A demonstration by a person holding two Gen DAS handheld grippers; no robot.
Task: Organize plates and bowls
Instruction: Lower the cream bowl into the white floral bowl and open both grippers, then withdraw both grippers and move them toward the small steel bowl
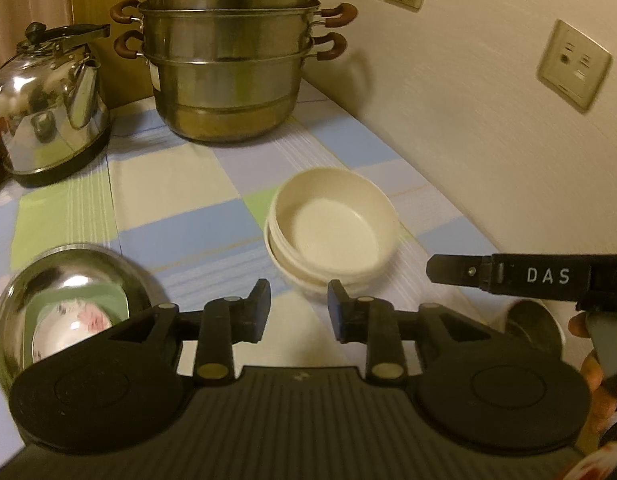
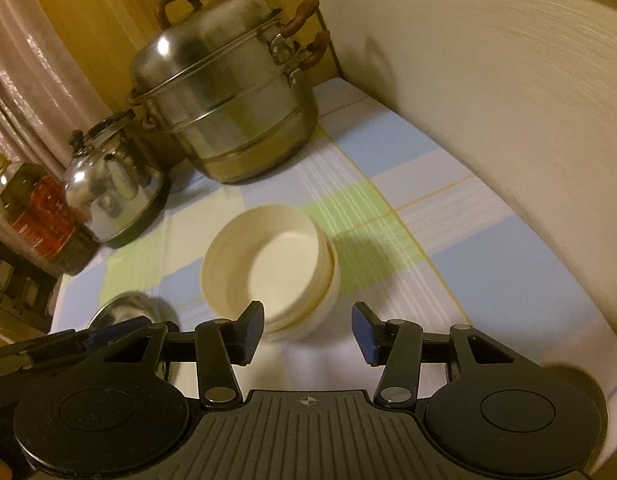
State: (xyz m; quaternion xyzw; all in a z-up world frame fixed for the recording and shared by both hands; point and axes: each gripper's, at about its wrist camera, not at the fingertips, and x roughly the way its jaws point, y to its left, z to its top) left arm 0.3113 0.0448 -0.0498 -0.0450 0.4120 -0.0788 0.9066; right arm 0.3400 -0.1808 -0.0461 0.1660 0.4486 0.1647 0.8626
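A stack of cream bowls (image 1: pixel 332 232) stands on the checked tablecloth, nested slightly askew. My left gripper (image 1: pixel 298 310) hangs open just in front of the stack, with nothing between its blue pads. The right wrist view shows the same bowl stack (image 2: pixel 268 268) just beyond my right gripper (image 2: pixel 308 332), which is also open and empty. A steel bowl (image 1: pixel 68 280) at the near left holds a green plate (image 1: pixel 80 300) and a floral dish (image 1: pixel 76 328). One finger of the right gripper (image 1: pixel 456 270) reaches in from the right.
A tall steel steamer pot (image 1: pixel 228 64) and a shiny kettle (image 1: pixel 48 108) stand at the back of the table. An oil bottle (image 2: pixel 40 220) sits at the far left. The wall (image 1: pixel 488 100) with sockets runs along the right. A round metal item (image 1: pixel 532 320) lies near right.
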